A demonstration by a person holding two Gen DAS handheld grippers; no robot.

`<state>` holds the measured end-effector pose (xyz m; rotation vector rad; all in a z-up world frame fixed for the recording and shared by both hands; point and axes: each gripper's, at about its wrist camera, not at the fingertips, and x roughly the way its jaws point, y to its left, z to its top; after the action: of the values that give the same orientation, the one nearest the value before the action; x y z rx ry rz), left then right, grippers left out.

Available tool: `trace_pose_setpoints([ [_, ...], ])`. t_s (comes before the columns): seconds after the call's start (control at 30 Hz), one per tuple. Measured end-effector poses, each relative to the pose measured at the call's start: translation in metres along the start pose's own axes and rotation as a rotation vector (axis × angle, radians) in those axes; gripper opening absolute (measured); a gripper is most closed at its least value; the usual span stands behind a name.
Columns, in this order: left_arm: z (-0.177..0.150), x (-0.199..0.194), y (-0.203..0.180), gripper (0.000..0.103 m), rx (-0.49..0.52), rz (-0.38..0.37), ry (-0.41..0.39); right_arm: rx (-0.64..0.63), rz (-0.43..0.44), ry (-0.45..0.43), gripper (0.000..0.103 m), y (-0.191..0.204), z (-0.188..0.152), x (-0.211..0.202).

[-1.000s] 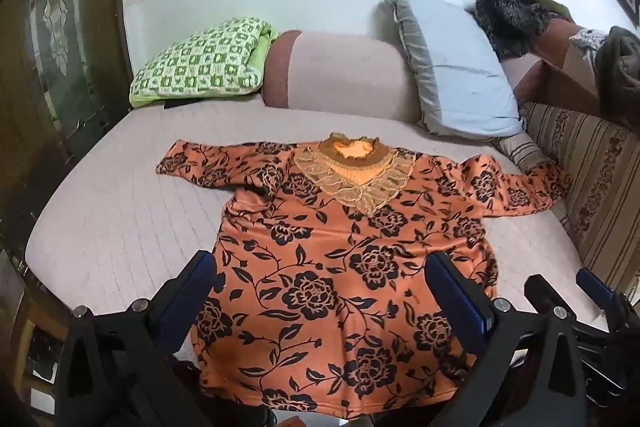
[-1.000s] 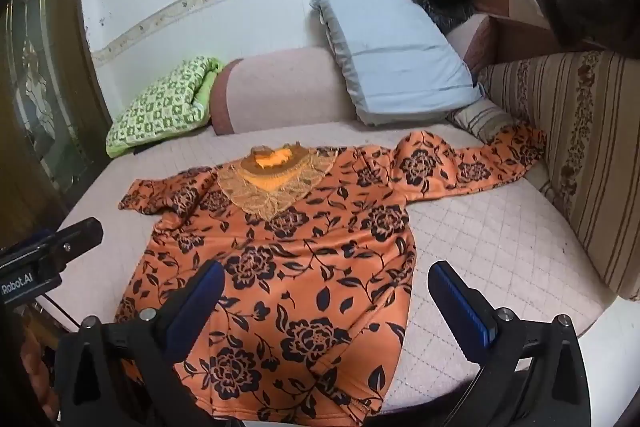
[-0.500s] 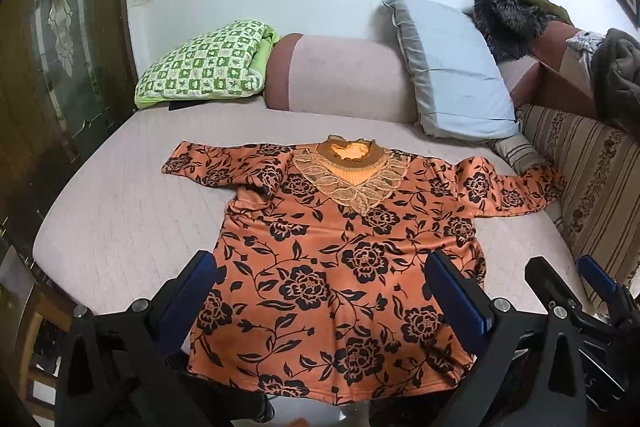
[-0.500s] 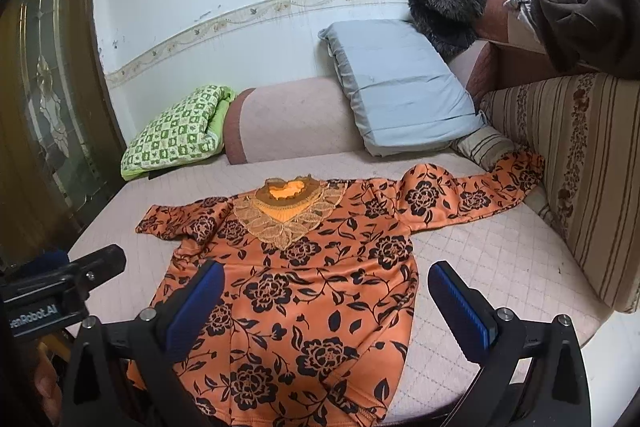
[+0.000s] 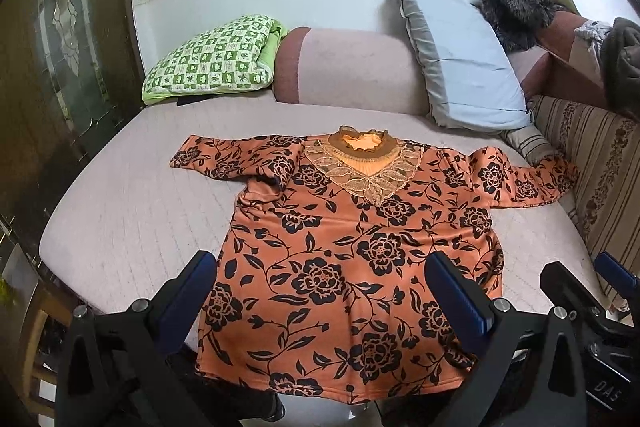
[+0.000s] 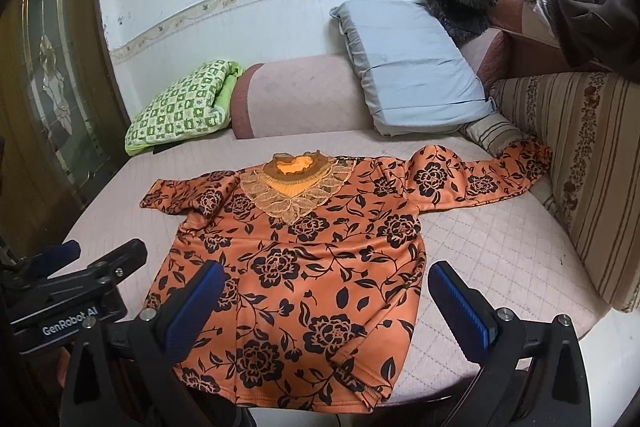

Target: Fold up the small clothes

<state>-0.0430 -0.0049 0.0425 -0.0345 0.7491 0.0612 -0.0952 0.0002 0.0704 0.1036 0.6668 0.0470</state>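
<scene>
An orange top with black flowers (image 5: pixel 352 247) (image 6: pixel 304 259) lies flat, front up, on the pink quilted bed (image 5: pixel 120 219) (image 6: pixel 500 251). Its lace collar points toward the back wall and both sleeves are spread sideways. The hem hangs over the front edge of the bed. My left gripper (image 5: pixel 320 291) hovers open above the hem, holding nothing. My right gripper (image 6: pixel 326 301) is likewise open and empty over the lower half of the top. The right sleeve end (image 6: pixel 524 163) rests against the striped cushion.
A green checked pillow (image 5: pixel 216 59), a pink bolster (image 5: pixel 348 67) and a grey-blue pillow (image 5: pixel 460 63) line the back wall. A striped sofa back (image 6: pixel 580 163) bounds the right side. Dark clothes (image 6: pixel 592 7) are piled at the upper right. A wooden door (image 5: pixel 48 47) stands at left.
Both grippers have pulled back and risen from the top, so more of the bed and wall shows. The top has not moved. Both stay open.
</scene>
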Motion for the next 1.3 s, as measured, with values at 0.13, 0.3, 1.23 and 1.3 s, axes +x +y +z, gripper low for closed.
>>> trace_pose_setpoints([
  [0.13,-0.0011,0.0019,0.002,0.103,0.0,0.003,0.002,-0.009,-0.001,0.013,0.103,0.0028,-0.0007,0.001],
  [0.3,-0.0022,0.0036,0.0044,0.103,-0.004,0.001,0.008,-0.017,0.001,0.018,0.103,0.0053,-0.0014,0.0015],
  [1.23,-0.0038,0.0055,0.009,0.103,-0.01,0.007,0.012,-0.019,0.0,0.019,0.103,0.0073,-0.0023,0.0032],
  [1.3,-0.0037,0.0054,0.0087,0.103,-0.01,0.009,0.011,-0.019,-0.001,0.018,0.103,0.0072,-0.002,0.0038],
])
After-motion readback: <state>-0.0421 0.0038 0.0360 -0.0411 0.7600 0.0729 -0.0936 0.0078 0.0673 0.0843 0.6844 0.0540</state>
